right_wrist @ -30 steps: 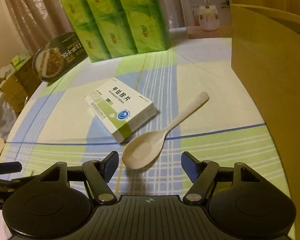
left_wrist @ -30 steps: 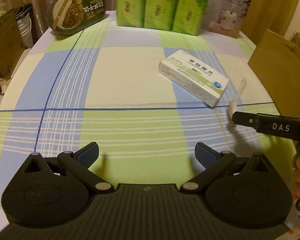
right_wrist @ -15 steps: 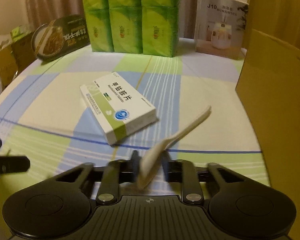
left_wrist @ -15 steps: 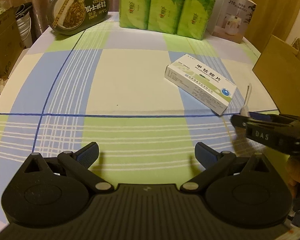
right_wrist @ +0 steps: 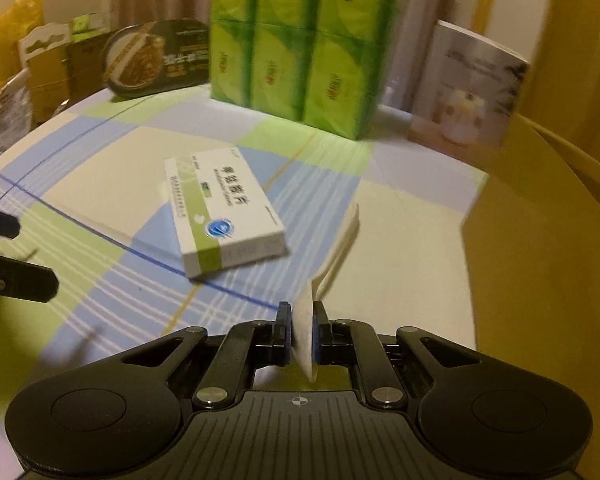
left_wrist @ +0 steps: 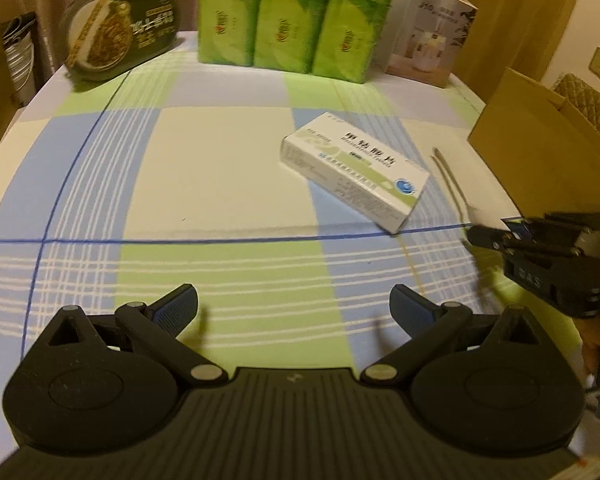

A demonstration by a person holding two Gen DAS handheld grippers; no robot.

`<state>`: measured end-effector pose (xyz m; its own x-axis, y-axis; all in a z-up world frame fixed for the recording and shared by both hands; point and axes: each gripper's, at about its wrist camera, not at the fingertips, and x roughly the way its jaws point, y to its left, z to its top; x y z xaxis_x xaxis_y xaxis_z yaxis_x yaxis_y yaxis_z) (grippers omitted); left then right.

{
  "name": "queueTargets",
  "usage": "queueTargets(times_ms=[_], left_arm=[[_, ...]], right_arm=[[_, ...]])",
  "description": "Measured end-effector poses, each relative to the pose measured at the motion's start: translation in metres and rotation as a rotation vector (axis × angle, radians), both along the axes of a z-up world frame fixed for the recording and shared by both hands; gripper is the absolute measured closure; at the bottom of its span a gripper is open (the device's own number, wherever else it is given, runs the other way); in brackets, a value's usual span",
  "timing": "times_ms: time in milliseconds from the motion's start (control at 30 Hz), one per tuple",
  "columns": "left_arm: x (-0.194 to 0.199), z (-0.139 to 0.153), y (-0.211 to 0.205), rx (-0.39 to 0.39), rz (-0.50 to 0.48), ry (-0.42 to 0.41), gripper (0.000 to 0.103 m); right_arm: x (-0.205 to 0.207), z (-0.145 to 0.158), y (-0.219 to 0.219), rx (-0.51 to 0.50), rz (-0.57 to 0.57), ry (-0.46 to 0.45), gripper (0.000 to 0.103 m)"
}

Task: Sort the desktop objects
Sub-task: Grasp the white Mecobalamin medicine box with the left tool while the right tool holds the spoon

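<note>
Your right gripper (right_wrist: 300, 330) pinches the bowl of the smooth, cream-white plastic spoon (right_wrist: 332, 264), turned on edge, its slim handle tilting up above the checked tablecloth (right_wrist: 400, 240). Just beside it lies the flat, rectangular cardboard medicine box (right_wrist: 224, 216). A plain brown cardboard carton (right_wrist: 540, 260) stands to the right. Your left gripper (left_wrist: 294, 306) hangs with jaws spread wide, empty, over the cloth.

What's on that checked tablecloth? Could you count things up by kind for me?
Green tissue multipack: 1
Medicine box: 1
White spoon, clamped in the right gripper: 1
Noodle bowl: 1
Humidifier box: 1
Cardboard box: 1
Total: 6
</note>
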<state>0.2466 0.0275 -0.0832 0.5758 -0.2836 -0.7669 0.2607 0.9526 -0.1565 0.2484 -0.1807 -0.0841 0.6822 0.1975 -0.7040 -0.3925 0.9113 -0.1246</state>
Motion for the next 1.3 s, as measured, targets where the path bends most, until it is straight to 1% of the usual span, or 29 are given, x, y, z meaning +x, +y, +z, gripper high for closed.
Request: queueTargets(times_ms=[67, 167, 400, 467, 500, 667, 833, 967, 1033, 1100, 1133, 1167, 1300], left_arm=[[0.003, 0.0, -0.002, 0.001, -0.009, -0.006, 0.003], [0.006, -0.002, -0.001, 0.004, -0.012, -0.006, 0.003], [0.01, -0.004, 0.008, -0.004, 0.015, 0.001, 0.003], [0.009, -0.002, 0.011, -0.014, 0.021, -0.009, 0.003], [0.009, 0.0, 0.011, -0.018, 0.023, -0.014, 0.003], [0.014, 0.004, 0.006, -0.018, 0.013, -0.041, 0.003], [0.027, 0.009, -0.015, 0.059, -0.045, -0.098, 0.003], [0.046, 0.002, -0.03, 0.091, -0.081, -0.083, 0.004], [0.054, -0.004, -0.037, 0.108, -0.097, -0.065, 0.01], [0.058, -0.009, -0.043, 0.136, -0.107, -0.054, 0.024], [0.06, -0.012, -0.045, 0.153, -0.111, -0.05, 0.027], [0.061, -0.013, -0.048, 0.169, -0.109, -0.046, 0.034], [0.049, -0.012, -0.05, 0.191, -0.098, -0.036, 0.035]], right_arm=[[0.002, -0.001, 0.004, -0.006, 0.058, 0.01, 0.097], [-0.007, -0.001, 0.012, -0.021, 0.14, 0.009, 0.097], [-0.051, 0.004, 0.035, -0.004, 0.324, 0.016, 0.097], [-0.059, 0.006, 0.038, -0.005, 0.346, 0.008, 0.098], [-0.06, 0.007, 0.038, 0.001, 0.334, 0.003, 0.098], [-0.047, 0.008, 0.022, 0.035, 0.192, 0.013, 0.098], [-0.039, 0.012, 0.007, 0.048, 0.119, 0.022, 0.098], [-0.038, 0.015, -0.001, 0.062, 0.084, 0.026, 0.098], [-0.041, 0.016, -0.004, 0.068, 0.072, 0.028, 0.098], [-0.042, 0.016, -0.006, 0.075, 0.068, 0.031, 0.098], [-0.044, 0.017, -0.007, 0.078, 0.067, 0.033, 0.098], [-0.046, 0.018, -0.007, 0.082, 0.065, 0.035, 0.098], [-0.059, 0.021, -0.013, 0.108, 0.047, 0.053, 0.098]])
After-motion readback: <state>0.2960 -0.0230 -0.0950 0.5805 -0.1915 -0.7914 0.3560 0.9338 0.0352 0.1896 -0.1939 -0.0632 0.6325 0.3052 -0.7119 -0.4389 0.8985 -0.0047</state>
